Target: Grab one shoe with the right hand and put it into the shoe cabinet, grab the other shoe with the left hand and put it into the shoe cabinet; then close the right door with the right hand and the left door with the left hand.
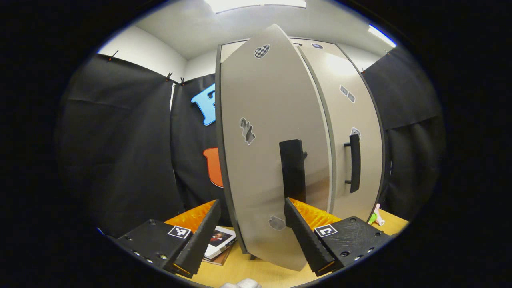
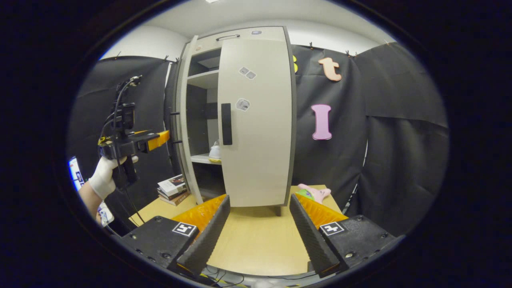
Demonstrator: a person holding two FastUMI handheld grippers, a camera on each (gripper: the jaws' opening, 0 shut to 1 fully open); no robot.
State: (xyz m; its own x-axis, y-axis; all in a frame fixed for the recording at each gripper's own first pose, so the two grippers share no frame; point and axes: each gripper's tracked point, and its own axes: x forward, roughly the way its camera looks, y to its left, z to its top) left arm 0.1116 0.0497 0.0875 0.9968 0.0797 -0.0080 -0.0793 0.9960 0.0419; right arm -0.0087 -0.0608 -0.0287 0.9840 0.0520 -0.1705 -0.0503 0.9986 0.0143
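Observation:
The beige shoe cabinet stands on the wooden table. Its right door is shut, black handle at its left edge. The left door stands partly open, swung toward my left gripper, which is open just in front of the door's face, below its black handle. In the right gripper view a gloved hand holds the left gripper beside that open door. A white shoe rests on a shelf inside. My right gripper hangs open over the table, back from the cabinet.
A stack of books lies on the table left of the cabinet, also seen as books between the left fingers. A pink and green soft toy lies to the cabinet's right. Black cloth walls close in all round.

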